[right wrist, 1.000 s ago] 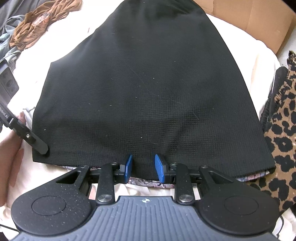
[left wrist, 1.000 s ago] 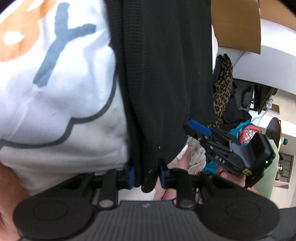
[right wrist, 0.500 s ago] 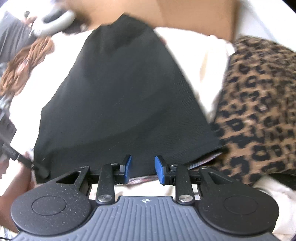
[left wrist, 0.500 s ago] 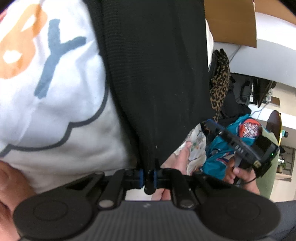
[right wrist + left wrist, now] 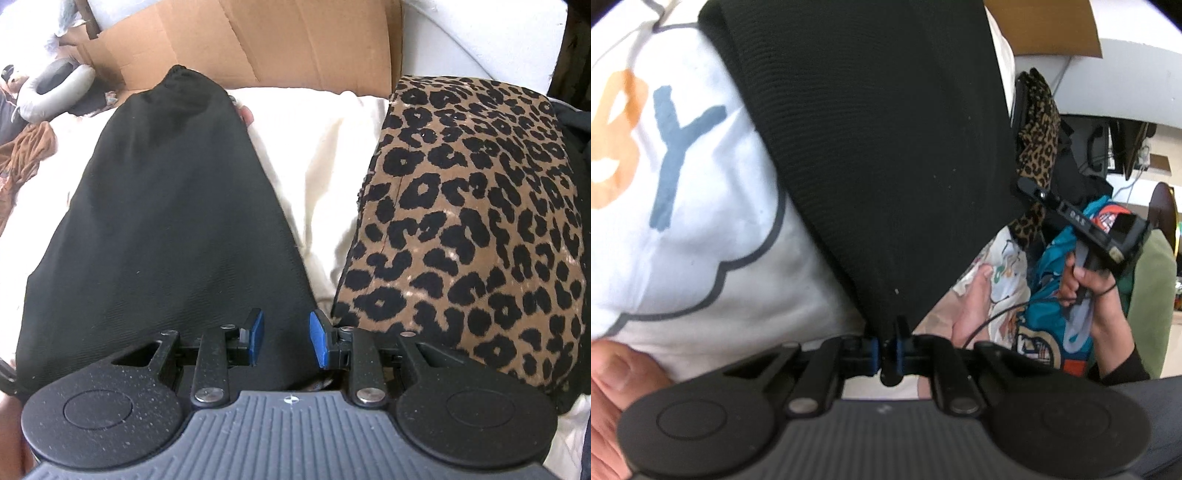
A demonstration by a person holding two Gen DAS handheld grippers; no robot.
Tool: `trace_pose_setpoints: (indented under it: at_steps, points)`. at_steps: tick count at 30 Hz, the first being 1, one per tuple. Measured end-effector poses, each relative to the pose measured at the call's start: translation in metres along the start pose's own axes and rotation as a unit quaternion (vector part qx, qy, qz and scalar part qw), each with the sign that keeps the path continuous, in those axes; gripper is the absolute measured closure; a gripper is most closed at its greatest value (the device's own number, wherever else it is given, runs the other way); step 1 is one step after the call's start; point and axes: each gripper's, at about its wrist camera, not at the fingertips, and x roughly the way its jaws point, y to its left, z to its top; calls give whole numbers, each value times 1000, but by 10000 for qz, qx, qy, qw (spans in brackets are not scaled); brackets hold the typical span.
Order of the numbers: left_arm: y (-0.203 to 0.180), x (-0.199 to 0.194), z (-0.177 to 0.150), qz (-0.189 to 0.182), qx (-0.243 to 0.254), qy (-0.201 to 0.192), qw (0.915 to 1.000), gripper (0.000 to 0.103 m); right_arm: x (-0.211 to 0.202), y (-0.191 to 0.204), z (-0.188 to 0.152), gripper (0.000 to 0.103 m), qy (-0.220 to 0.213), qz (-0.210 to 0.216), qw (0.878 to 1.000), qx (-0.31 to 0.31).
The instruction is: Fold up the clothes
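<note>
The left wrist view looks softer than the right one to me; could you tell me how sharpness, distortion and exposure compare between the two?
Left wrist view: soft, smeared white printed cloth at the left edge, strong fisheye bending, black garment nearly textureless. Right wrist view: sharper, leopard-print fabric crisp, cream bedding rather bright, cardboard bowed by the lens.

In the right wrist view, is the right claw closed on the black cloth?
No, the right claw is open, its blue pads apart above the black cloth.
</note>
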Motion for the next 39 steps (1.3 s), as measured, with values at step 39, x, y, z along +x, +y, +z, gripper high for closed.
trace_pose_setpoints:
  at_steps: [39]
  points:
    - [-13,-19,6,-16,168,100,9998,95,-1,6,16,101,204,284,9991,-257]
